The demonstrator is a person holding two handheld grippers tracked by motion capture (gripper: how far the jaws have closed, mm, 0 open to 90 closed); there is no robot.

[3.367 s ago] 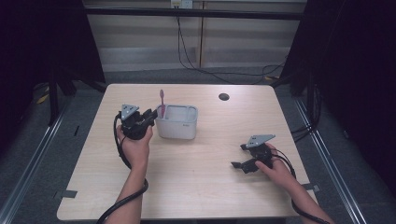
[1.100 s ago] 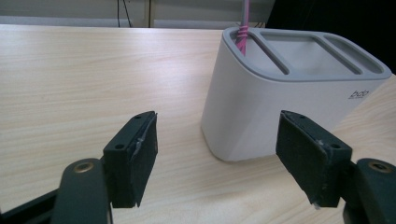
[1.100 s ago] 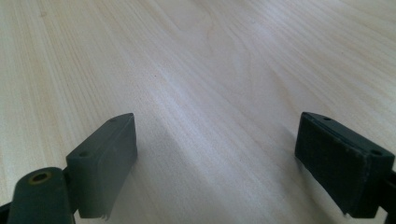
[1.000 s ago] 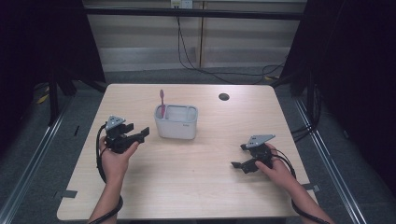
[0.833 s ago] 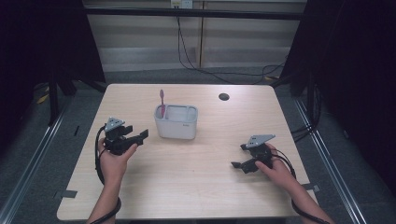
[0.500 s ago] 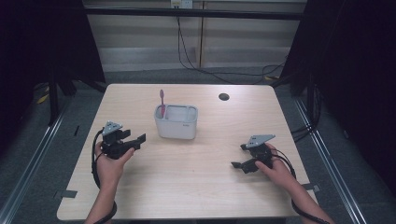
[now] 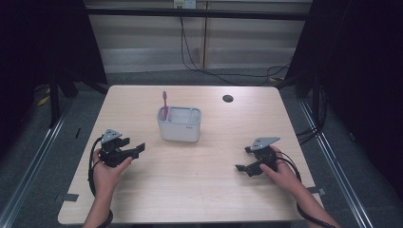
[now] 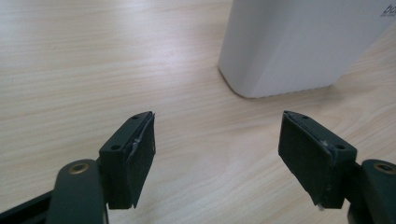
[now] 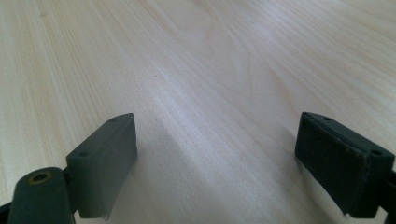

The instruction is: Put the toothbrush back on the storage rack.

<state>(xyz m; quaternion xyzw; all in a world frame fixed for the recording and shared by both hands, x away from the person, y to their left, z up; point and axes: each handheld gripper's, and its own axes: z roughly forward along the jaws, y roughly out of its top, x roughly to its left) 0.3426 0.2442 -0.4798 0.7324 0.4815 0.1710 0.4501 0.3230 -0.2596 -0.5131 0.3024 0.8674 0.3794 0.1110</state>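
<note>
A white rectangular holder (image 7: pixel 179 124) stands on the wooden table (image 7: pixel 199 190), with a pink toothbrush (image 7: pixel 165 103) upright in its left end. My left gripper (image 7: pixel 138 147) rests low at the table's left side, jaws open and empty, pointing right toward the holder. In the left gripper view the holder (image 8: pixel 299 44) rises beyond the open gripper (image 8: pixel 217 151). My right gripper (image 7: pixel 241 160) lies near the table's right front, open with nothing between its jaws. The right gripper view has the open right gripper (image 9: pixel 217 161) over bare wood.
A small dark round hole (image 7: pixel 227 99) sits in the tabletop at the back right. Cables hang against the wall behind the table. Dark floor and metal rails run along both sides of the table.
My left gripper has drawn back from beside the holder toward the table's left front and sunk lower. The right gripper has kept still.
</note>
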